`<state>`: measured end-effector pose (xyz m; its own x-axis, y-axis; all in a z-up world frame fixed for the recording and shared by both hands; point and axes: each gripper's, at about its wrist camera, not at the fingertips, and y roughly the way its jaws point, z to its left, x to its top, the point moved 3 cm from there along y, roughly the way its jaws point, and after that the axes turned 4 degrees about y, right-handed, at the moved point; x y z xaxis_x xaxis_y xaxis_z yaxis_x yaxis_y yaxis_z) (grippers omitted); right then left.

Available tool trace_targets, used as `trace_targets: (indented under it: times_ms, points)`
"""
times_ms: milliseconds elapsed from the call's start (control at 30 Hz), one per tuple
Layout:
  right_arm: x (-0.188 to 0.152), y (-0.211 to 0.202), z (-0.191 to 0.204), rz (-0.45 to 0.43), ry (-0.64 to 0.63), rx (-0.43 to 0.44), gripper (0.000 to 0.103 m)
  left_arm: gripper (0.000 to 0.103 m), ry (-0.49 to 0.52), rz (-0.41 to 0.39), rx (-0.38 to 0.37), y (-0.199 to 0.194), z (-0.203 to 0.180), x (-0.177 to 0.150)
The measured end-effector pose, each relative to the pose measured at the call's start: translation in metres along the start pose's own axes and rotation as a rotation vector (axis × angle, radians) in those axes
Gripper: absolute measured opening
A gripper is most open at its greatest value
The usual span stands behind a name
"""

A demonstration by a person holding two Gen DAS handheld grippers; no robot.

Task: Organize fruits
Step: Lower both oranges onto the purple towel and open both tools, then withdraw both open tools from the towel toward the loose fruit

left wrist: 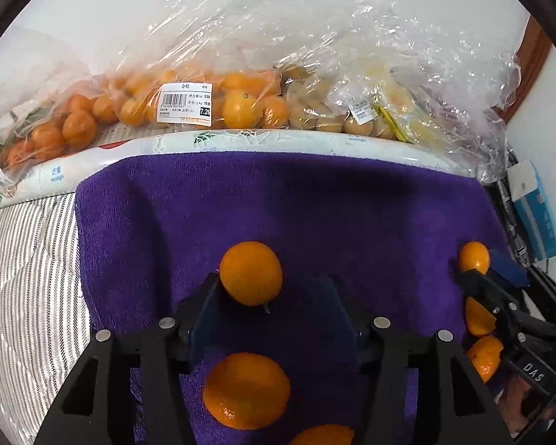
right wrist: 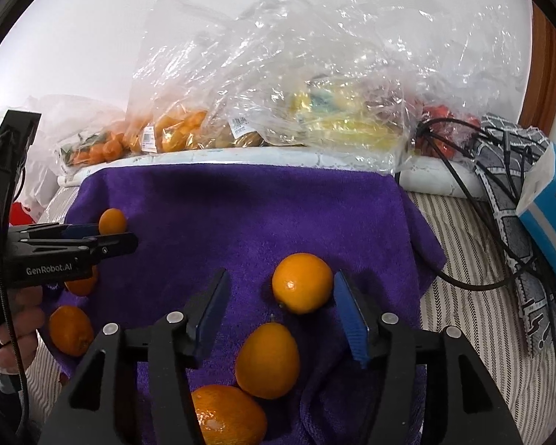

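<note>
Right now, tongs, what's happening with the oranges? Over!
Left tongs open, orange loose against one pad. Right tongs open, orange between the pads, ungripped. More oranges scattered on purple towel. Nothing blocking.

Bright even light; glare on plastic bags (left wrist: 352, 37); fisheye edges dark.
</note>
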<state>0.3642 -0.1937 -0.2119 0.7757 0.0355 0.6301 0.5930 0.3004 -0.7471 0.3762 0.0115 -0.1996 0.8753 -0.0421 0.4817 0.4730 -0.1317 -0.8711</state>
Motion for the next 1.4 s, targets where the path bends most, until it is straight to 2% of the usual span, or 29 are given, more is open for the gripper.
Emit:
trace_targets:
  times_ms: [167,433,567,1133,1267,1400]
  points:
    - [0.003,-0.009,0.006,-0.022,-0.007,0.006,0.061,0.057,0.005,-0.028,0.01,-0.018,0.005,0.0]
    - [0.011,-0.048,0.012,-0.106,0.036,-0.019,0.064,0.058,-0.004,-0.08,0.018,-0.061,0.01,-0.007]
    - [0.01,-0.068,0.02,-0.111,0.045,-0.049,0.067,0.058,0.012,-0.109,0.047,-0.087,0.004,-0.018]
    - [-0.033,-0.17,0.053,-0.193,0.026,-0.069,0.068,0.057,-0.005,-0.238,0.073,-0.181,-0.008,-0.076]
    - [-0.043,-0.187,0.053,-0.184,0.06,-0.032,0.068,0.057,-0.009,-0.262,0.051,-0.197,-0.009,-0.089]
    - [-0.054,-0.199,0.058,-0.181,0.037,-0.043,0.068,0.057,-0.001,-0.287,0.033,-0.211,-0.011,-0.101]
